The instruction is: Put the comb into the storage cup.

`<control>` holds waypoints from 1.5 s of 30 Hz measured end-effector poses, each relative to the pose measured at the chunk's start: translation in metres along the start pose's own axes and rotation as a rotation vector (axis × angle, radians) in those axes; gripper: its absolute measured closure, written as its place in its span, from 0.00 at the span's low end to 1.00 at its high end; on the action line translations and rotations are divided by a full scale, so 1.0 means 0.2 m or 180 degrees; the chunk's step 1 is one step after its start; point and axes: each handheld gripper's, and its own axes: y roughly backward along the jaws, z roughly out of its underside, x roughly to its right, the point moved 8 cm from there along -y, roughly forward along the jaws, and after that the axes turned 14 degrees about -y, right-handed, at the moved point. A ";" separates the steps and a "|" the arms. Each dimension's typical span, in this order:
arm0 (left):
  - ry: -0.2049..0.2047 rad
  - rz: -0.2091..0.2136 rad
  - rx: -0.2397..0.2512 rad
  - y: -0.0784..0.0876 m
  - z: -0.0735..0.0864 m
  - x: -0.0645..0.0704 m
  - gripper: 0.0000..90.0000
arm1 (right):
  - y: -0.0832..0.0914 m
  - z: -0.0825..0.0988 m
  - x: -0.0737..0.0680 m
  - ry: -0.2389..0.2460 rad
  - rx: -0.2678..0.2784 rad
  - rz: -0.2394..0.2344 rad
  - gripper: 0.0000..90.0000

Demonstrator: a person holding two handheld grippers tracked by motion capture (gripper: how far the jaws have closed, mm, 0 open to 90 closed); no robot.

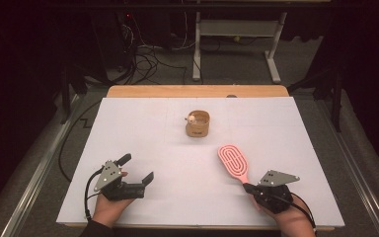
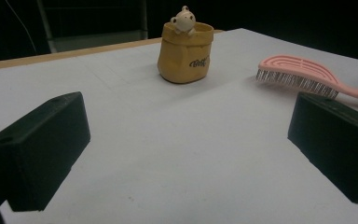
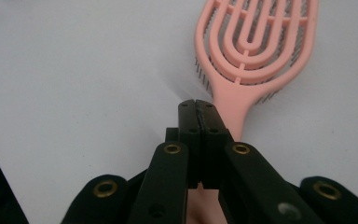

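Tan and soft-looking, a small sack-shaped pot [image 1: 198,124] stands upright toward the far middle of the white table top [image 1: 143,138], with a little pale animal figure [image 2: 183,20] peeking over its rim. Nearer and to the right lies a pink hairbrush [image 1: 233,162], bristles down, its head pointing away toward the pot but well apart from it, its handle running back toward the near right. The right gripper [image 1: 249,188] sits at that handle's end; in the right gripper view its jaws are pressed together with the handle passing beneath them, and whether they pinch it cannot be told. The left gripper [image 1: 138,168] rests near the front left corner, jaws spread wide with bare table between them, aimed toward the pot. Open white surface lies all around the pot and between the two hands. The table's wooden far edge [image 1: 197,91] shows beyond the white sheet.
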 end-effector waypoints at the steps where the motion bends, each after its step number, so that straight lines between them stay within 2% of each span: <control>1: 0.0001 0.0000 0.0001 0.00 0.00 0.00 0.00 | 0.00 0.00 0.01 -0.0009 -0.0001 0.0010 1.00; 8: -0.0013 0.0004 -0.0012 0.00 0.00 0.00 0.00 | 0.02 0.00 0.04 -0.0009 0.0020 0.0111 1.00; 11: -0.0010 0.0004 -0.0011 0.00 0.00 0.00 0.00 | 0.02 0.00 0.04 -0.0009 0.0037 0.0086 1.00; 13: -0.0021 0.0008 -0.0032 -0.01 0.01 0.00 0.00 | 0.03 -0.01 0.04 -0.0039 0.0125 0.0017 1.00; 14: -0.0028 0.0010 -0.0046 0.00 0.01 0.00 0.00 | 0.05 -0.03 0.05 -0.0098 0.0246 -0.0029 1.00; 15: -0.0028 0.0010 -0.0046 0.00 0.01 0.00 0.00 | 0.05 -0.03 0.05 -0.0098 0.0246 -0.0029 1.00; 16: -0.0023 0.0013 -0.0047 0.00 0.01 0.00 0.00 | 0.07 -0.04 0.06 -0.0166 0.0364 -0.0036 0.99; 17: -0.0021 0.0015 -0.0050 0.00 0.01 0.00 0.00 | 0.07 -0.04 0.06 -0.0166 0.0364 -0.0036 0.99; 19: -0.0015 0.0020 -0.0059 0.00 0.01 0.01 0.00 | 0.10 -0.06 0.10 -0.0259 0.0536 0.0037 0.98; 20: -0.0015 0.0020 -0.0059 0.00 0.01 0.01 0.00 | 0.10 -0.06 0.10 -0.0259 0.0536 0.0037 0.98; 24: -0.0013 0.0029 -0.0067 -0.01 0.01 0.01 0.00 | 0.14 -0.07 0.16 -0.0383 0.0733 0.0187 0.97; 28: -0.0018 0.0044 -0.0090 -0.01 0.02 0.01 0.00 | 0.15 -0.07 0.21 -0.0513 0.0877 0.0277 0.92; 29: -0.0022 0.0049 -0.0093 -0.01 0.02 0.01 0.00 | 0.15 -0.07 0.24 -0.0602 0.0886 0.0284 0.86; 30: -0.0019 0.0055 -0.0096 -0.01 0.02 0.01 0.00 | 0.15 -0.07 0.24 -0.0602 0.0886 0.0284 0.86; 32: -0.0025 0.0058 -0.0099 -0.01 0.02 0.01 0.00 | 0.14 -0.05 0.26 -0.0658 0.0874 0.0307 0.76; 33: -0.0028 0.0058 -0.0100 -0.01 0.02 0.01 0.00 | 0.14 -0.05 0.26 -0.0658 0.0874 0.0307 0.76; 35: -0.0023 0.0056 -0.0090 -0.01 0.01 0.01 0.00 | 0.13 -0.04 0.27 -0.0680 0.0852 0.0321 0.79; 38: -0.0020 0.0055 -0.0083 -0.01 0.01 0.01 0.00 | 0.14 -0.03 0.29 -0.0639 0.0746 0.0433 0.98; 39: -0.0021 0.0057 -0.0082 -0.01 0.01 0.01 0.00 | 0.14 -0.03 0.28 -0.0630 0.0696 0.0422 1.00; 43: -0.0020 0.0057 -0.0091 -0.01 0.02 0.01 0.00 | 0.11 -0.01 0.25 -0.0475 0.0427 0.0385 1.00; 45: -0.0014 0.0056 -0.0093 -0.01 0.02 0.01 0.00 | 0.10 -0.01 0.25 -0.0466 0.0386 0.0365 1.00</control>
